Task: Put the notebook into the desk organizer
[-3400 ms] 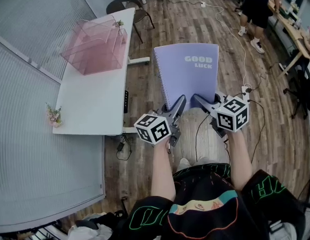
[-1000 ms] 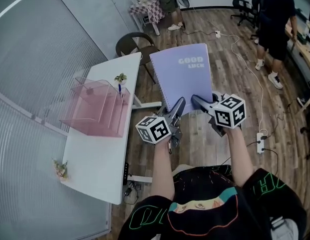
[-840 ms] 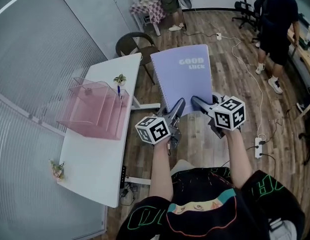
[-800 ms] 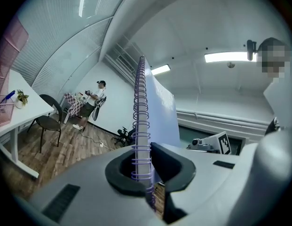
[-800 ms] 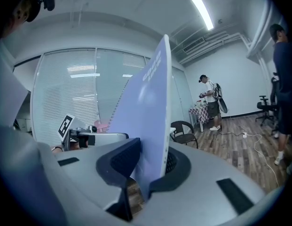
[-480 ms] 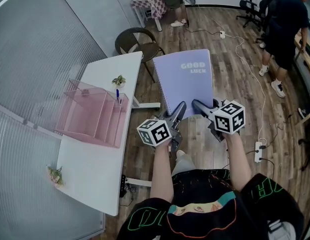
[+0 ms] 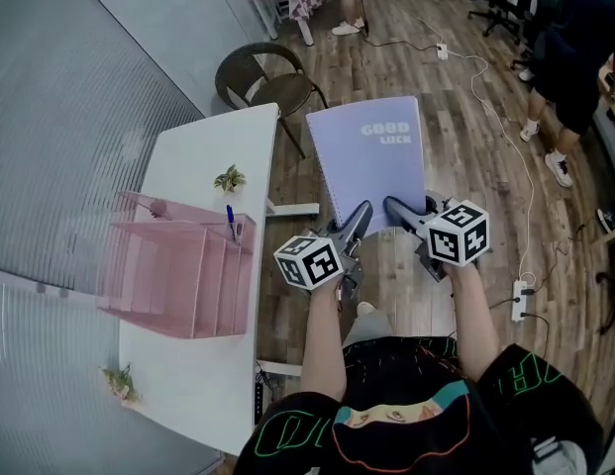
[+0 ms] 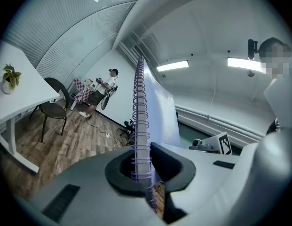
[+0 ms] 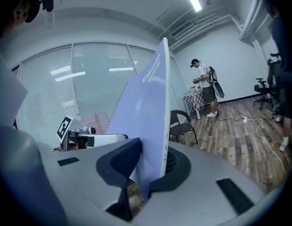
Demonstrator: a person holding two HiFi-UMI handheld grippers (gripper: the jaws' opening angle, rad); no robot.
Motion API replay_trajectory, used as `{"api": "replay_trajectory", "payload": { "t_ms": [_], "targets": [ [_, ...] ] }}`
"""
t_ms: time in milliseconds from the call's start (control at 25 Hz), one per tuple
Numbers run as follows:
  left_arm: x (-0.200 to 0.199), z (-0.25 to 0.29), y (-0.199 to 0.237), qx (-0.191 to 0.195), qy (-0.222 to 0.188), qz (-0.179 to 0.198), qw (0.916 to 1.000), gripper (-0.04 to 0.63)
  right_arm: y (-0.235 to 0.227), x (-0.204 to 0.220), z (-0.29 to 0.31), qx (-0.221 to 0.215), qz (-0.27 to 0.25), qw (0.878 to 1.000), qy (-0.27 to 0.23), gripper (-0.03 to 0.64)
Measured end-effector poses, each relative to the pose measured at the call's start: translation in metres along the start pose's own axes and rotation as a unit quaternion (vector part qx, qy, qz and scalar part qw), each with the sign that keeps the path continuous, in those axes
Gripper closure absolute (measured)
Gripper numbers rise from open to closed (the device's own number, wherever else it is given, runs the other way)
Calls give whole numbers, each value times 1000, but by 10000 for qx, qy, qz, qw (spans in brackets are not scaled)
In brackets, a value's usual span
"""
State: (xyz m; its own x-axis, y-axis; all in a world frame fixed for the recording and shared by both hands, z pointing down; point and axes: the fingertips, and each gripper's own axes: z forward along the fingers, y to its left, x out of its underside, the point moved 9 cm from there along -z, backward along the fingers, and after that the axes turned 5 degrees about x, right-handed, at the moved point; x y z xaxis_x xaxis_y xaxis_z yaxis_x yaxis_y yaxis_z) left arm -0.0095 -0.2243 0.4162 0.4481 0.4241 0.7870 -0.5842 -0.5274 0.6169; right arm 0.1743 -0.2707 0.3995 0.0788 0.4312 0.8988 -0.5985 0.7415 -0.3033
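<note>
A lavender spiral notebook point(image 7: 371, 161) with "GOOD LUCK" on its cover hangs in the air over the wooden floor, held by its near edge. My left gripper point(image 7: 358, 216) is shut on its spiral-bound side point(image 8: 140, 126), and my right gripper point(image 7: 396, 209) is shut on its other side point(image 9: 148, 112). The pink see-through desk organizer point(image 7: 178, 275) stands on the white desk point(image 7: 203, 166), to the left of both grippers and apart from the notebook. A blue pen point(image 7: 231, 220) sticks up in one of its compartments.
A small potted plant point(image 7: 228, 178) sits on the desk beyond the organizer, another sprig point(image 7: 119, 384) near its front end. A dark chair point(image 7: 257, 72) stands past the desk. Cables and a power strip point(image 7: 520, 300) lie on the floor at right. People stand at the back.
The view has swung so that the desk and the organizer now lie closer and lower at left. Both grippers keep the same hold on the notebook.
</note>
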Motion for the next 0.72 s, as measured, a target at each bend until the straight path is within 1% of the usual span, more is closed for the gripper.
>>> {"api": "replay_trajectory", "payload": {
  "t_ms": [160, 280, 400, 520, 720],
  "targets": [
    [-17, 18, 37, 66, 29, -139, 9999, 561, -19, -13, 34, 126, 27, 9998, 146, 551],
    [-21, 25, 61, 99, 0, -314, 9995, 561, -29, -17, 56, 210, 46, 9994, 285, 551],
    [-26, 27, 84, 128, -50, -446, 9989, 560, -32, -19, 77, 263, -39, 9990, 365, 551],
    [-22, 31, 97, 133, -41, -608, 9981, 560, -39, -15, 87, 286, -27, 9982, 518, 551],
    [-19, 36, 107, -10, -9, -758, 9971, 558, -50, -13, 98, 222, 91, 9974, 686, 551]
  ]
}}
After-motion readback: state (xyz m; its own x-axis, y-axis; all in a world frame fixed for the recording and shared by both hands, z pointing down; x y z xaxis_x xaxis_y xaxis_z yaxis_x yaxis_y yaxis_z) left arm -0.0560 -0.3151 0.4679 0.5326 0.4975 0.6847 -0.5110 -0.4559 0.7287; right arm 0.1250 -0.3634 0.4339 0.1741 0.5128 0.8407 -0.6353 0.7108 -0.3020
